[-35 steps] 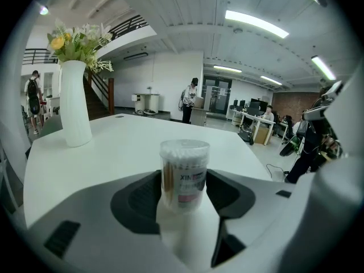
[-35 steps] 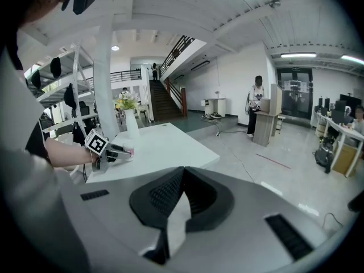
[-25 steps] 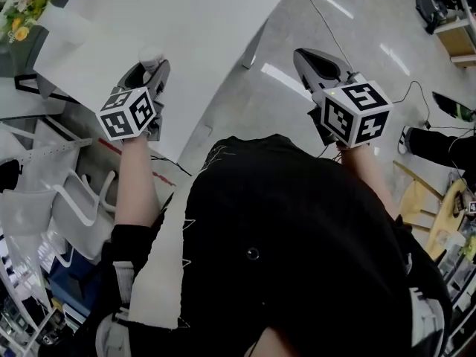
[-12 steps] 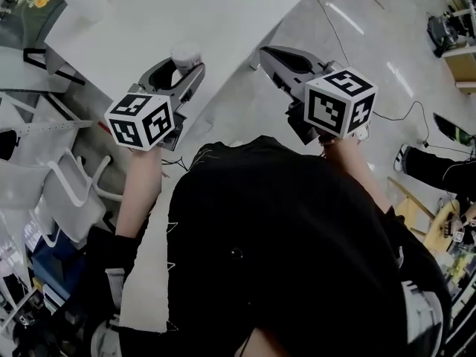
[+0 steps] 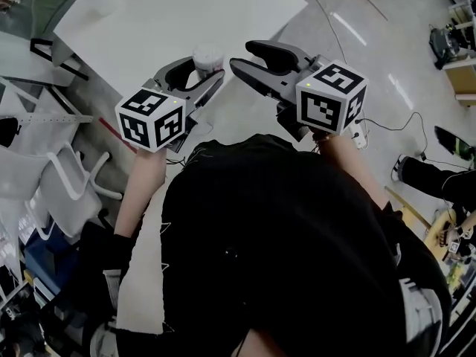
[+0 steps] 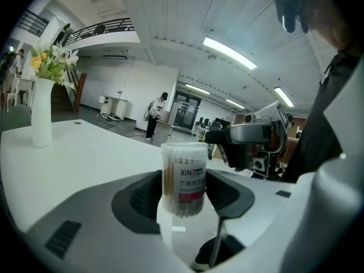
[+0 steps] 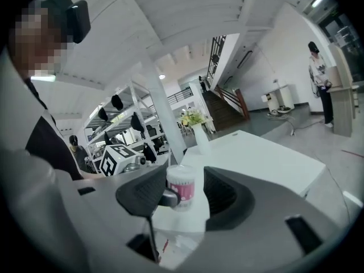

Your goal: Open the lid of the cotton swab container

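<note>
1. My left claw (image 5: pixel 207 71) is clamped on the cotton swab container (image 5: pixel 208 55). In the left gripper view both pads press on its clear sides, and it stands upright between them.
2. The lid (image 6: pixel 183 148) sits on top of the container, not yet opened.
3. My right claw (image 5: pixel 241 56) is just to the right of the container, with its tips pointing at it. Its jaws have just been opening and now stand apart, with nothing between the pads.
4. In the right gripper view the container shows beyond that claw's tips, framed by the gap but untouched.
5. The white table (image 5: pixel 186 13) lies below and beyond the container, which is held over the table's edge nearest me.
6. A white vase of flowers (image 6: pixel 41 118) stands on the table, well beyond the container and to its left in the left gripper view.
</note>
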Tool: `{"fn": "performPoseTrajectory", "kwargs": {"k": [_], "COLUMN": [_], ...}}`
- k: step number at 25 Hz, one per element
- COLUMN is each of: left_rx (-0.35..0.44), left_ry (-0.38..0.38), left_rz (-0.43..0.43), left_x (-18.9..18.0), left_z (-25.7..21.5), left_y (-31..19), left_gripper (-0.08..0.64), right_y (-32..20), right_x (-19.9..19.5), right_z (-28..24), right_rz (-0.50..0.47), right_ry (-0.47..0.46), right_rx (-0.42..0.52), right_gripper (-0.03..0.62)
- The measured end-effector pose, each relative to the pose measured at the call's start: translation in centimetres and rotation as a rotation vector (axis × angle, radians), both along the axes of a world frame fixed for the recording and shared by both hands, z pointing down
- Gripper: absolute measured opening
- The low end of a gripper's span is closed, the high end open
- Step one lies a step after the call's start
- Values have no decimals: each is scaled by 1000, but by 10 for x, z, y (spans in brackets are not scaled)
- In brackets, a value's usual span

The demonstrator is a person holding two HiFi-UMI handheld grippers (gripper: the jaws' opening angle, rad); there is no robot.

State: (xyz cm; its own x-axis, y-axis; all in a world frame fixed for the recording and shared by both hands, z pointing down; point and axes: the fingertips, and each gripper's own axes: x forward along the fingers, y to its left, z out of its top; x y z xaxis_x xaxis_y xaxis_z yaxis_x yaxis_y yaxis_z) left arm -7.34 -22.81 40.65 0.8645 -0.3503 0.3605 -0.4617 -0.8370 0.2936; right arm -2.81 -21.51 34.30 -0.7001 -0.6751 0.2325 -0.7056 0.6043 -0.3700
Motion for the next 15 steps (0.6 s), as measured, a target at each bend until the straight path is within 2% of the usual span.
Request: {"fn": "performPoseTrajectory", "kwargs": {"k": [5,11,15], "left_rx": [18,47,67], "left_ry": [11,34,21], "left_rz": [57,89,96], "left_x": [6,14,18], "left_z": [-12,-29,-33], "left_y": [11,23,29], "left_gripper": [250,250,250], "right_y": [-1,2,5], "right_x": [-21,-35,-38], "right_z": [-15,-25,-26], "right_rz": [-104,-154,-172], "right_ry": [4,39,51], "right_rx": [59,113,120], "right_gripper": [298,299,295]}}
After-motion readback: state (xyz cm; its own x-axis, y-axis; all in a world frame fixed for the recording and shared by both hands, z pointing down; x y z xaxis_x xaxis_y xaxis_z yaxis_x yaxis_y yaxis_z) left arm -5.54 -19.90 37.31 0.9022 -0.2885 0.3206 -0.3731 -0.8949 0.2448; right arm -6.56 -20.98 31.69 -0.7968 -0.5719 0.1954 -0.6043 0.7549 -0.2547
